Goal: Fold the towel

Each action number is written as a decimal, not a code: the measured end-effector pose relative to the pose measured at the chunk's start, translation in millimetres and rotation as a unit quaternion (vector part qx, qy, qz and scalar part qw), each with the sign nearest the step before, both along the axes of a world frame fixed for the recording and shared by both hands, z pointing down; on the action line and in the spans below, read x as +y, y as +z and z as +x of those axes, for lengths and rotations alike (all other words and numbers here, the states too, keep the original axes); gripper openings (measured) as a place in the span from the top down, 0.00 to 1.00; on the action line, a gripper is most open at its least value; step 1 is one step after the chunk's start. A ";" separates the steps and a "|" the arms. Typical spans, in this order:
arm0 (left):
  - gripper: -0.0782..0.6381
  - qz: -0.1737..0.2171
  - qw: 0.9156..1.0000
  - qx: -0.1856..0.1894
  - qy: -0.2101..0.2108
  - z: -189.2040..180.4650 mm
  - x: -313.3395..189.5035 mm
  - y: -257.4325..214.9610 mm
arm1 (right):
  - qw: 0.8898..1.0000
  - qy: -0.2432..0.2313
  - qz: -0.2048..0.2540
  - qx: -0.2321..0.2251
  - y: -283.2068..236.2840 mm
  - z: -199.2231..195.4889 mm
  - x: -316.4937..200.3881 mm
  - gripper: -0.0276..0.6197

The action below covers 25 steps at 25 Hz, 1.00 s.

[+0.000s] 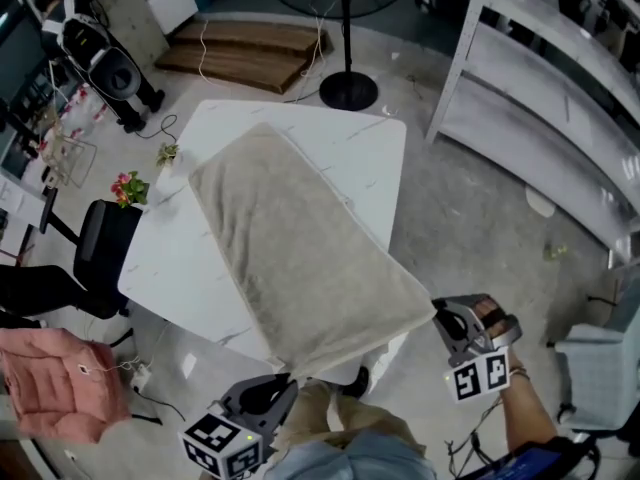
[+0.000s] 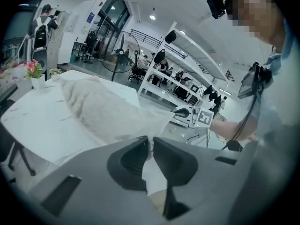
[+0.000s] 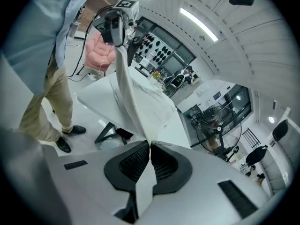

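A beige towel (image 1: 300,253) lies stretched across the white table (image 1: 180,258), its near edge lifted off the table's near side. My left gripper (image 1: 288,376) is shut on the towel's near left corner, and my right gripper (image 1: 436,311) is shut on the near right corner. In the left gripper view the towel (image 2: 98,109) runs from the closed jaws away over the table, and the right gripper (image 2: 180,112) shows at its other corner. The right gripper view has the towel (image 3: 140,102) hanging taut between its closed jaws and the left gripper (image 3: 118,32).
A black chair (image 1: 100,253) and small flowers (image 1: 130,188) stand at the table's left side. A pink cushion (image 1: 55,383) lies at the lower left. A fan stand (image 1: 348,88) is beyond the table, white shelving (image 1: 540,98) at the right. The person's legs (image 3: 49,102) stand by the near edge.
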<state>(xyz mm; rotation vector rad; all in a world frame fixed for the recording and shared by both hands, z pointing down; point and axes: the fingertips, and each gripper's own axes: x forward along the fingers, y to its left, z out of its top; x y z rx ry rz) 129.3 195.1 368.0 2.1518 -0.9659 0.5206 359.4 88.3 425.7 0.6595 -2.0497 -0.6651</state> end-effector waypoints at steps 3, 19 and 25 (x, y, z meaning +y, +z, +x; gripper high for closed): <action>0.83 0.013 1.000 0.002 -0.017 -6.1 0.8 -4.8 | 1.000 -0.004 0.001 -0.014 -16.6 -7.1 -5.9 0.92; 0.83 0.116 0.986 -0.010 -0.118 -74.2 -88.2 -54.4 | 0.994 0.005 0.003 -0.109 -91.5 -86.0 -124.6 0.92; 0.83 0.129 0.982 -0.005 -0.135 -115.2 -137.3 -68.0 | 0.992 0.030 -0.014 -0.120 -104.5 -124.9 -174.5 0.92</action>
